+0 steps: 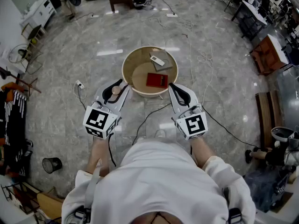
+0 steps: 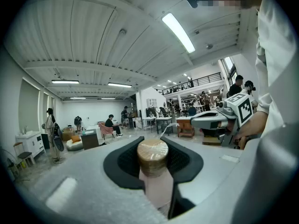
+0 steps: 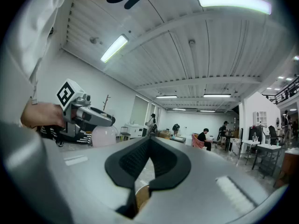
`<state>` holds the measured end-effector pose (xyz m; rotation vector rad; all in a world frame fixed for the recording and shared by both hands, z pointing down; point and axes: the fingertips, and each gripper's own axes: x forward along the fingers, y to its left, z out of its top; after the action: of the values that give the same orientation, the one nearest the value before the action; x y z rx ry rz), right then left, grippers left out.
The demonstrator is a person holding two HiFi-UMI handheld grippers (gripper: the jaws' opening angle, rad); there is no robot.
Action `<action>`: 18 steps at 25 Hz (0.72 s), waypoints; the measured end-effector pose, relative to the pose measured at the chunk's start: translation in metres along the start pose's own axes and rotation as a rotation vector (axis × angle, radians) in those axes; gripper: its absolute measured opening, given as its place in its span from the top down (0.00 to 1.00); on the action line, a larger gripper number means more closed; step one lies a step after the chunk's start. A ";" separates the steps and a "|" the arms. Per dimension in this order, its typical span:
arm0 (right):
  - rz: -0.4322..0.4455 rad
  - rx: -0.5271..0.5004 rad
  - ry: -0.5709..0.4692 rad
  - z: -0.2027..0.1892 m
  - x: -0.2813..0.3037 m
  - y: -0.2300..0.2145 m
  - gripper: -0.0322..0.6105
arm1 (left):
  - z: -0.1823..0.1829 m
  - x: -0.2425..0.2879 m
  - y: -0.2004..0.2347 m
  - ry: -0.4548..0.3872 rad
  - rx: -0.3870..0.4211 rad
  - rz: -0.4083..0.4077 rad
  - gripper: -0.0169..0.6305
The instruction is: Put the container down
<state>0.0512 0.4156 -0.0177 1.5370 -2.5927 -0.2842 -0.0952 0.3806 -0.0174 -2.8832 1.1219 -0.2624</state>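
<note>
Stands over a round table (image 1: 139, 76) with a raised rim, looking steeply down on it. Holds a pink bottle (image 1: 115, 92) with a tan cap (image 2: 152, 152) in the left gripper (image 1: 117, 87), just outside the table's near-left rim and over the grey floor (image 1: 70, 55). Clamps both black pads (image 2: 125, 161) against the bottle's sides, with the cap poking up between them. Cannot tell from above how high over the floor the bottle hangs, nor whether it brushes the table's rim.

Carries nothing in the right gripper (image 1: 173, 88), set at the table's near-right rim with its tips just over the edge. Has that gripper's jaws brought together, pads meeting at the tip, only a thin slit lower down with a sliver of the tan table visible through it.

Finds inside the table a red book (image 1: 156, 80) toward the near side, and toward the far side a white remote (image 1: 157, 60) lying on a grey card (image 1: 165, 67). Notes a white power strip (image 1: 79, 84) on the floor left of the table and a black cable (image 1: 148, 118) trailing from the table's near side toward the person's body.
</note>
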 end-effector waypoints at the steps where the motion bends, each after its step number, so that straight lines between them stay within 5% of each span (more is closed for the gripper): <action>1: -0.001 0.002 0.005 -0.001 0.001 0.000 0.95 | 0.000 0.001 0.000 0.002 0.000 -0.001 0.81; 18: -0.035 0.042 0.001 -0.009 0.030 0.004 0.94 | -0.015 0.005 0.034 0.022 -0.015 -0.029 0.81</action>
<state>0.0352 0.3901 -0.0080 1.5968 -2.5892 -0.2333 -0.1166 0.3530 -0.0055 -2.9186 1.0914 -0.2880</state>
